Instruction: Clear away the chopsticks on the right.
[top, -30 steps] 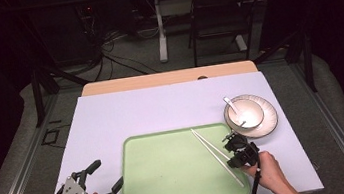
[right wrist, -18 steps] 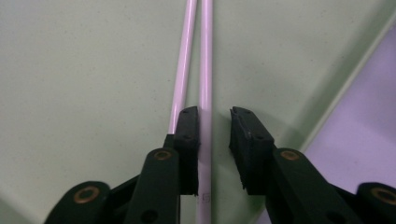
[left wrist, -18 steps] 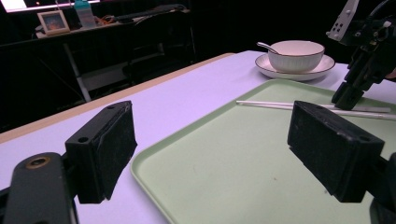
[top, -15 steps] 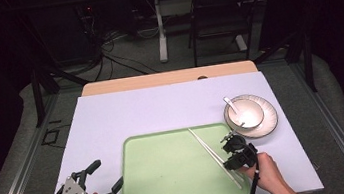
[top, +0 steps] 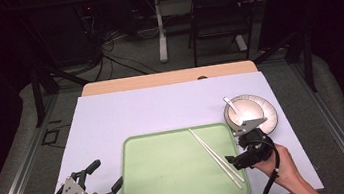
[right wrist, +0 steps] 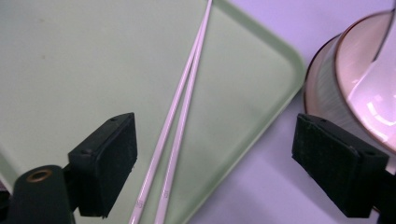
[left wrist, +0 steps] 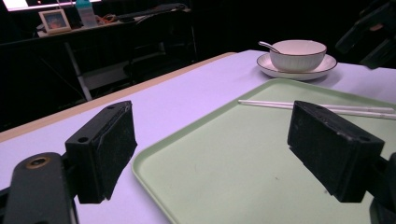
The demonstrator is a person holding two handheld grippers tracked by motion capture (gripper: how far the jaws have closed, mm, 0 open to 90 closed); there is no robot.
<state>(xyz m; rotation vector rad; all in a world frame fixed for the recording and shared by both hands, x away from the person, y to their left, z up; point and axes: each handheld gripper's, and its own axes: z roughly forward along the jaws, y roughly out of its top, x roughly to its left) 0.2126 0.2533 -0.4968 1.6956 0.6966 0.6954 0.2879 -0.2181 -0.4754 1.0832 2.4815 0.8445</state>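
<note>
Chopsticks first: two slim white chopsticks (top: 216,157) lie side by side on the pale green rectangular plastic tray (top: 170,178), running on a diagonal from about 11 o'clock down to 5 o'clock across the tray's right half. The tray sits on the lavender-covered table (top: 127,115), toward the near edge.

Over at 3 o'clock from the tray, the right gripper (top: 241,156) is held in the person's right hand (top: 280,166), poised above the tray's right rim, near the lower ends of the chopsticks. In the right gripper view its black jaws stand wide apart, nothing between them, with the chopsticks (right wrist: 180,116) passing through the gap below and the tray's rounded corner (right wrist: 280,60) just beyond.

At 1 o'clock from the tray stands a white round ceramic bowl (top: 245,110) on a matching white saucer (top: 266,122), a white spoon (top: 230,103) resting in the bowl.

Down at 7 o'clock, the left gripper (top: 105,176) hovers just off the tray's left edge, jaws spread wide and empty. The left gripper view looks low across the tray (left wrist: 233,163) to the chopsticks (left wrist: 327,107) and the bowl (left wrist: 299,53) beyond.
</note>
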